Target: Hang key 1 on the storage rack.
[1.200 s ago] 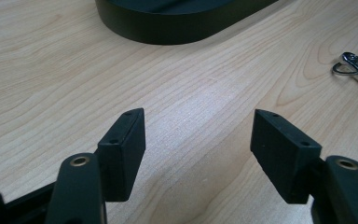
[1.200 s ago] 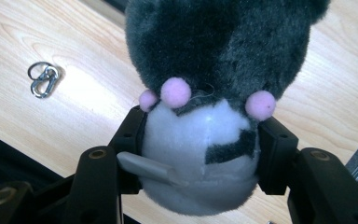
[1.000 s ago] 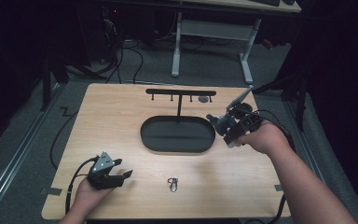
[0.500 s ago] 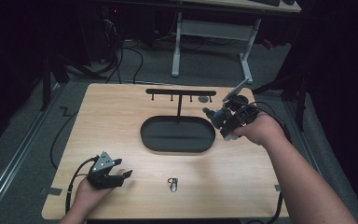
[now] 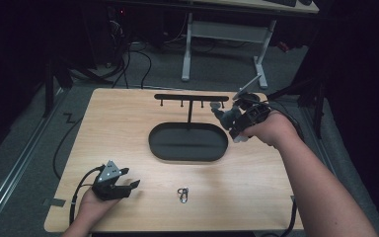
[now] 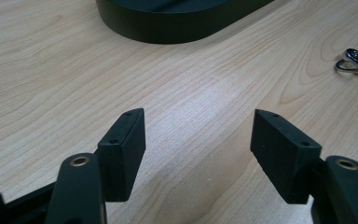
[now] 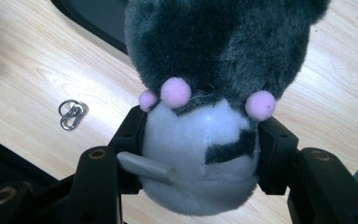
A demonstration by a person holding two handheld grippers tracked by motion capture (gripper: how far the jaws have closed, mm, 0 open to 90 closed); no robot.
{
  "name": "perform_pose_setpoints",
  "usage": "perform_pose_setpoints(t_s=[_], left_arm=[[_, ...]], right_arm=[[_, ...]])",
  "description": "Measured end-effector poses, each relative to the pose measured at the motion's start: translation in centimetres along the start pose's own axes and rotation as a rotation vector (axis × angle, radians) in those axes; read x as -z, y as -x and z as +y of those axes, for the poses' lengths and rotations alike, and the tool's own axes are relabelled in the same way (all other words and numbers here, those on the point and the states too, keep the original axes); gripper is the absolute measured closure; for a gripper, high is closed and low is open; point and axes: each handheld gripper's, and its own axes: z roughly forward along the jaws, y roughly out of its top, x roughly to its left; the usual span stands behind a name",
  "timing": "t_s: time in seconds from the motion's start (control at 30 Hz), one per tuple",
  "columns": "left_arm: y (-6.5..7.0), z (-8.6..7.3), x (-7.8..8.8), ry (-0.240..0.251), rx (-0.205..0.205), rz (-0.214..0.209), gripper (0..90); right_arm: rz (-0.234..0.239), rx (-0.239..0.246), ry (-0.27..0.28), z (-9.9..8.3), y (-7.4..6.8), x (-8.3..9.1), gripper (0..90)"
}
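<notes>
Two hand-held black grippers, bare forearms
Left gripper (image 5: pixel 131 184) carries a grey three-cornered plate and black cable; brass-ringed screw holes mark the jaws.

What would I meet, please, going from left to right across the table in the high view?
Left gripper → metal carabiner clip → right gripper holding the grey plush toy.

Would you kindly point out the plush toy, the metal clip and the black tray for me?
plush toy (image 7: pixel 205 140): right gripper view, white belly between the jaws.
metal clip (image 5: pixel 182 194): high view, middle of the clip.
black tray (image 5: pixel 154 148): high view, left rim.
</notes>
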Motion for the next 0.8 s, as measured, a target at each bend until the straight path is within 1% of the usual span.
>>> perform_pose_setpoints(t_s=[0.07, 0.13, 0.3, 0.33, 0.4, 0.47, 0.53, 0.63, 0.67, 0.77, 0.8], left_arm=[[0.0, 0.0, 0.0, 0.000, -0.001, 0.000, 36.1], [0.0, 0.0, 0.0, -0.001, -0.004, -0.001, 36.1], [0.1, 0.0, 0.0, -0.001, -0.006, -0.002, 36.1], [0.1, 0.0, 0.0, -0.001, -0.006, -0.001, 36.1], [0.0, 0.0, -0.1, -0.002, -0.006, -0.001, 36.1], [0.0, 0.0, 0.0, -0.003, -0.007, -0.001, 36.1], [0.1, 0.0, 0.0, -0.004, -0.008, 0.000, 36.1], [0.1, 0.0, 0.0, -0.008, -0.012, -0.002, 36.1], [0.1, 0.0, 0.0, -0.008, -0.013, -0.002, 36.1], [0.1, 0.0, 0.0, -0.008, -0.014, -0.002, 36.1], [0.1, 0.0, 0.0, -0.008, -0.013, -0.003, 36.1]], right_arm=[[-0.003, 0.006, 0.002, 0.2, 0.0, 0.0, 46.7], [-0.007, 0.000, -0.001, 0.3, 0.0, 0.0, 46.7], [-0.023, 0.006, -0.002, 1.4, -0.4, -0.2, 46.7], [-0.028, 0.021, 0.001, 1.6, -0.5, -0.3, 46.7], [-0.030, 0.034, 0.009, 2.2, -0.7, -0.4, 46.7], [-0.032, 0.027, 0.013, 2.6, -0.9, -0.5, 46.7], [-0.041, 0.031, 0.020, 2.8, -0.8, -0.5, 46.7], [-0.049, 0.014, 0.029, 2.9, -0.6, -0.2, 46.7], [-0.052, 0.017, 0.036, 2.8, -0.4, -0.1, 46.7], [-0.071, -0.005, 0.042, 2.6, 0.3, 0.2, 46.7], [-0.077, -0.029, 0.041, 2.4, 0.5, 0.3, 46.7]])
